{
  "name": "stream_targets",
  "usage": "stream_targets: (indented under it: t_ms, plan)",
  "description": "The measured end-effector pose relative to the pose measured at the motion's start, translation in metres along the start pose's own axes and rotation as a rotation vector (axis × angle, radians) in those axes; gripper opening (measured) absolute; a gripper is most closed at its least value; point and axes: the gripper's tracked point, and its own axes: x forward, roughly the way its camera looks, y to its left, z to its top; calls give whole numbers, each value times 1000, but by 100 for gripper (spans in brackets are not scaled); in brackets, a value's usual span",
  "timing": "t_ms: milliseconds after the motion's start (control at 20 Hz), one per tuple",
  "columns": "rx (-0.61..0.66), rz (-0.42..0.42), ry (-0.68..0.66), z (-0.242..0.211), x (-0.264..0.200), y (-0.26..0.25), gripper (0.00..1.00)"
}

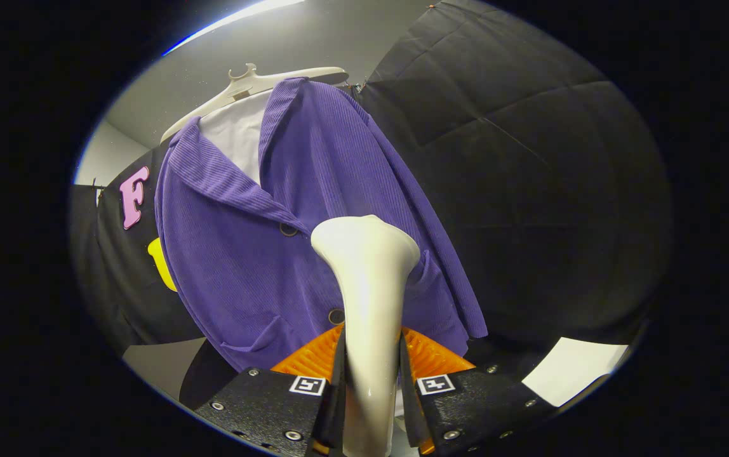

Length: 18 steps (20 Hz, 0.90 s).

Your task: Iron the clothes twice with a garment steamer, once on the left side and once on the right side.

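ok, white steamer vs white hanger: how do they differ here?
The glossy white garment steamer is clamped between the fingers of the hand-held gripper; the matte off-white plastic hanger sits beyond it, carrying the purple ribbed jacket. The steamer stands upright with a flared head in front of the jacket; the hanger spreads wide and tilted across the jacket's shoulders. Both are smooth and pale.

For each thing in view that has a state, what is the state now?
garment steamer: held upright between the fingers, head up against the jacket front.
gripper: shut on the steamer handle.
purple jacket: hanging, buttoned, collar open.
hanger: carrying the jacket.
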Motion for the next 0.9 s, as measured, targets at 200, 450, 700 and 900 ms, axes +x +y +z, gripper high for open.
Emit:
stream_targets:
  t_ms: [200, 450, 700, 900]
  plan:
    - [2, -6, 40, -24, -1, -10, 38]
    - [6, -32, 87, -51, -5, -24, 38]
    - [20, -67, 162, -93, -2, -42, 38]
    - [34, -92, 220, -126, -4, -55, 38]
